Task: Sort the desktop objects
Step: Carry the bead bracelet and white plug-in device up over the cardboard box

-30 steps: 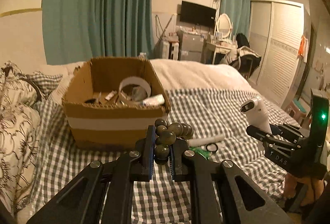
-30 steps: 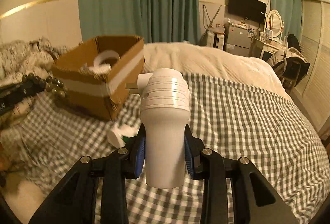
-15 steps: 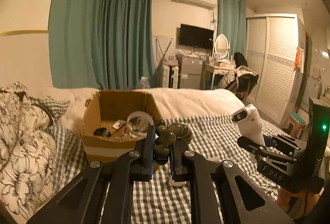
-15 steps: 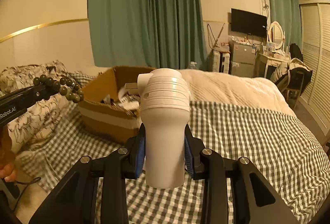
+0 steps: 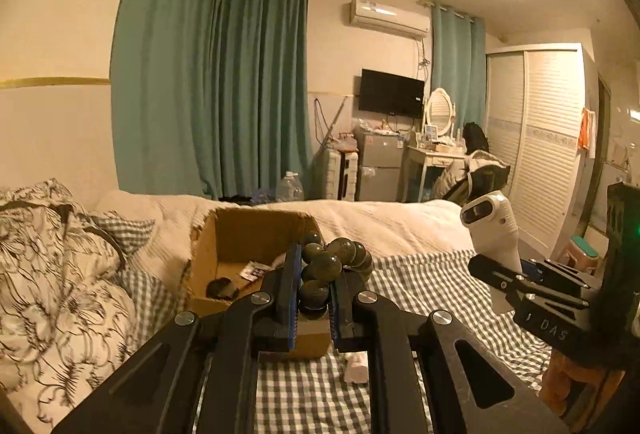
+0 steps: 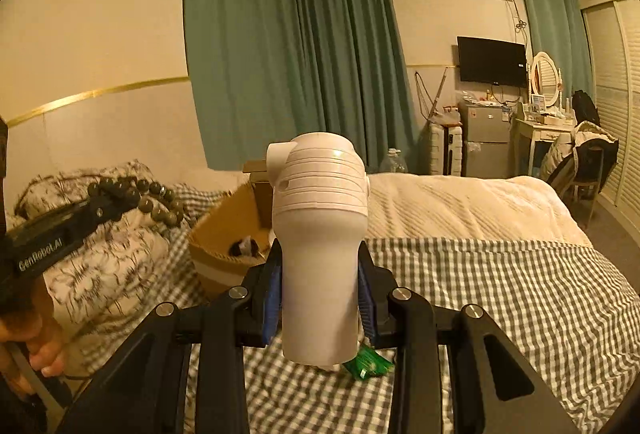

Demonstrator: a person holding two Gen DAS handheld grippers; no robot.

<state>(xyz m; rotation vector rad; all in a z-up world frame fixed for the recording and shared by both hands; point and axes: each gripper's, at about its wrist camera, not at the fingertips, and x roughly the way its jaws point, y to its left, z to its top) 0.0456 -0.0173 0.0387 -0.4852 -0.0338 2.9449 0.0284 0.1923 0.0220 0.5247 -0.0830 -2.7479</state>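
Above the checked bedspread (image 6: 520, 294), the left gripper (image 5: 315, 286) is clenched on one string of dark beads (image 5: 332, 258) and the right gripper (image 6: 319, 286) grasps one white device (image 6: 320, 230), both near the one open cardboard box (image 5: 224, 234).

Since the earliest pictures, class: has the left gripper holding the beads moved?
Yes. The left gripper has risen: the cardboard box now sits lower and smaller, with more ceiling showing.

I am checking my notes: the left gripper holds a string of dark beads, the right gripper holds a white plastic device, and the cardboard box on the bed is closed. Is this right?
Not quite. The cardboard box is open at the top, with small items inside, as the left wrist view shows. The left gripper does hold the dark beads, and the right gripper holds the white plastic device.
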